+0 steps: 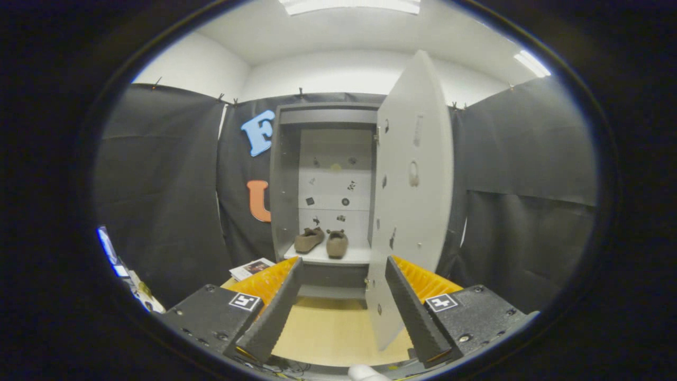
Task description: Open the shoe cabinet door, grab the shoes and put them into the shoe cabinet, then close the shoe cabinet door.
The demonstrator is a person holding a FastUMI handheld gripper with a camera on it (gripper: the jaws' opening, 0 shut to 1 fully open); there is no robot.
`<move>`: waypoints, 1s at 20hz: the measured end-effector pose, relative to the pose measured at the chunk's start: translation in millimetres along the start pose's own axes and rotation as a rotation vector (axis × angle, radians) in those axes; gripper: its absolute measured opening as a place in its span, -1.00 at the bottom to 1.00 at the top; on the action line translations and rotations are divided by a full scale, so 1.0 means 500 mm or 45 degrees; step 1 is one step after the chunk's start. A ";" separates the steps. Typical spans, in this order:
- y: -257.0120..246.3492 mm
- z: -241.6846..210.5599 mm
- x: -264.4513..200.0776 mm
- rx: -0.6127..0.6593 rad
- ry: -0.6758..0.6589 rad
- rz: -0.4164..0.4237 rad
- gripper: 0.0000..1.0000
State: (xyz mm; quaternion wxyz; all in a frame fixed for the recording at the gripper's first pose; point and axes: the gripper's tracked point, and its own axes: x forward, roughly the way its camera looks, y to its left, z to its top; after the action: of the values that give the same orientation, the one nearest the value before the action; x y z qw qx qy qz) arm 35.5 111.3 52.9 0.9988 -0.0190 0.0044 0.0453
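A grey shoe cabinet (283,174) stands ahead against the black cloth wall. Its door (412,201) is swung wide open to the right, its lower edge reaching down between my fingers. Two brown shoes (321,242) sit side by side on the cabinet's lower shelf (353,257), toes pointing inward. My gripper (344,267) is open, with nothing held between its fingers. It hovers above the wooden floor, some way back from the cabinet, and the shoes lie beyond the fingertips.
A leaflet (252,268) lies on the floor to the left of the cabinet base. Pale wooden floor (328,330) stretches between me and the cabinet. Black cloth walls close in on both sides.
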 end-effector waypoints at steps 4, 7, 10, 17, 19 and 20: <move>-0.123 -0.014 -0.018 -0.034 0.003 -0.114 0.97; -0.221 -0.022 0.006 0.012 0.020 -0.186 0.97; -0.292 -0.024 0.048 0.027 0.026 -0.199 0.98; -0.365 -0.051 0.173 0.043 0.085 -0.085 0.98; -0.360 -0.060 0.197 0.036 0.111 -0.030 0.98; -0.366 -0.061 0.201 0.029 0.110 -0.032 0.98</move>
State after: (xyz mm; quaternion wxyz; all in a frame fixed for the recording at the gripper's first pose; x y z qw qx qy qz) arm 151.8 -63.2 28.2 0.9983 -0.0098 0.0479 0.0319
